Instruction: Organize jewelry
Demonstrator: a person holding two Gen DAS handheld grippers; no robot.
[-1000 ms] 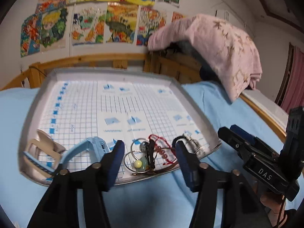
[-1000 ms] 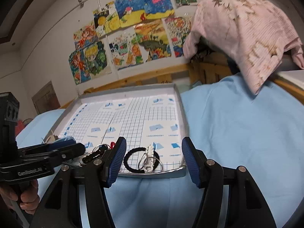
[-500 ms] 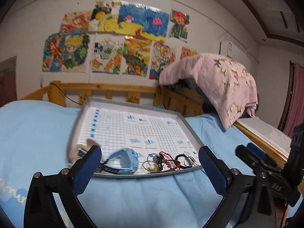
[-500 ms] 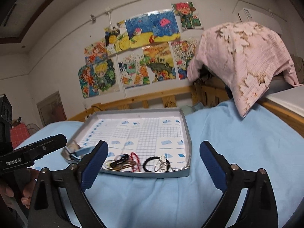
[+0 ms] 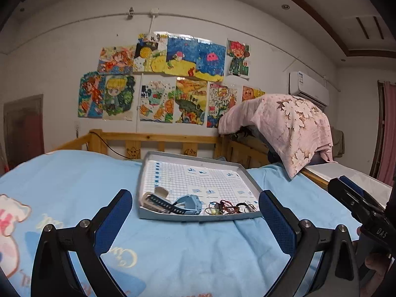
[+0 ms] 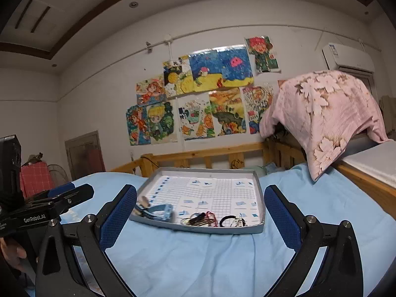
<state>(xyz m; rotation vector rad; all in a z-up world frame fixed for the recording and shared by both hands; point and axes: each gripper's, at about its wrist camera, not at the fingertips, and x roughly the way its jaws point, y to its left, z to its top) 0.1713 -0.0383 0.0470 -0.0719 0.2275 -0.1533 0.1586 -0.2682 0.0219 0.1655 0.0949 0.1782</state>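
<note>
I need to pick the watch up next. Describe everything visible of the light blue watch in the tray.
The light blue watch looks like a plastic or rubber sports model with a chunky case and a dark strap trailing to its left. It lies on its side on the grid-printed paper at the near edge of the grey tray, on the left. The dark strap reaches a beige clip; whether they touch is unclear. A tangle of rings and cords lies just to its right. Neither gripper touches it.

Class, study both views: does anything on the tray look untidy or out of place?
Yes. All the pieces crowd the tray's near edge: the blue watch overlaps the beige clip, and the bracelets lie tangled together.
</note>
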